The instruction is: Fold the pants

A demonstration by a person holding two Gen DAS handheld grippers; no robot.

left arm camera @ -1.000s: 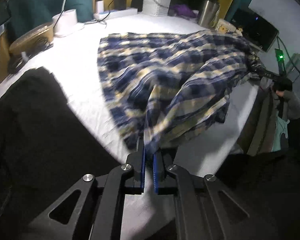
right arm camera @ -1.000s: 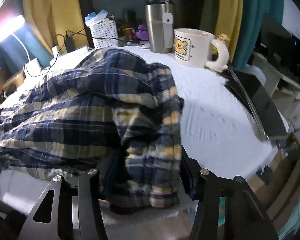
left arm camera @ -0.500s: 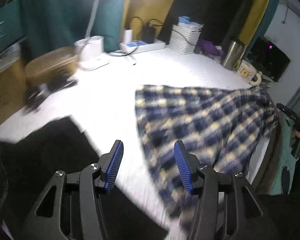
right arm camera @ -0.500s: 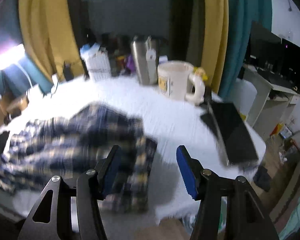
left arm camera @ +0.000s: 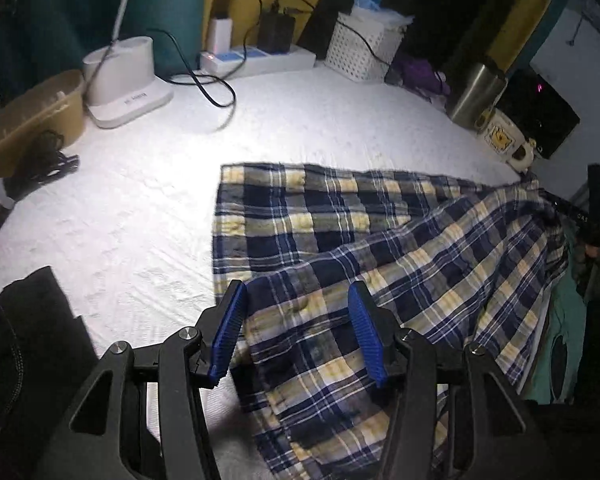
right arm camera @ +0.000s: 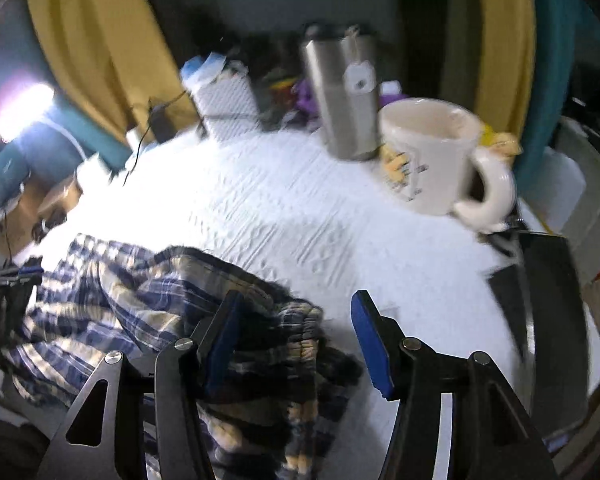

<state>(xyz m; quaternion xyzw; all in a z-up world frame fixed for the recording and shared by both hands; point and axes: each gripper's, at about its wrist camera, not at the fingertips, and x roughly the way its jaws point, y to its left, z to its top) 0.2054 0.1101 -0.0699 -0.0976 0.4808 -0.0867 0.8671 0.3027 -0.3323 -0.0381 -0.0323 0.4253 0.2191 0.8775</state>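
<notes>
The plaid pants (left arm camera: pixel 340 240) lie spread on the white table cover (left arm camera: pixel 147 200), running from the middle of the table toward its right edge, where part of the cloth hangs over the side. In the left wrist view one layer is folded over another, with a diagonal edge crossing the fabric. The left gripper (left arm camera: pixel 297 332) hovers over the near end of the pants with its jaws spread wide, the blue pads (left arm camera: pixel 229 334) standing on either side of the cloth without pinching it. The right gripper (right arm camera: pixel 297 340) is likewise wide apart and holds nothing; in its view the bunched waistband end of the pants (right arm camera: pixel 159 312) lies under and to the left of its fingers, with bare white cover between the blue pads on the right side. That view is blurred, so fine folds there cannot be made out. At the far side of the table stand a steel tumbler (right arm camera: pixel 342 96) and, just beside it, a cream mug (right arm camera: pixel 432 152) with a cartoon print. A white basket (left arm camera: pixel 360 50) sits near a power strip (left arm camera: pixel 259 60) with plugs and cords, and a white lamp base (left arm camera: pixel 125 84) stands further left beside a tan tub (left arm camera: pixel 35 116). A dark flat slab (right arm camera: pixel 540 300) lies at the right edge of the table.
</notes>
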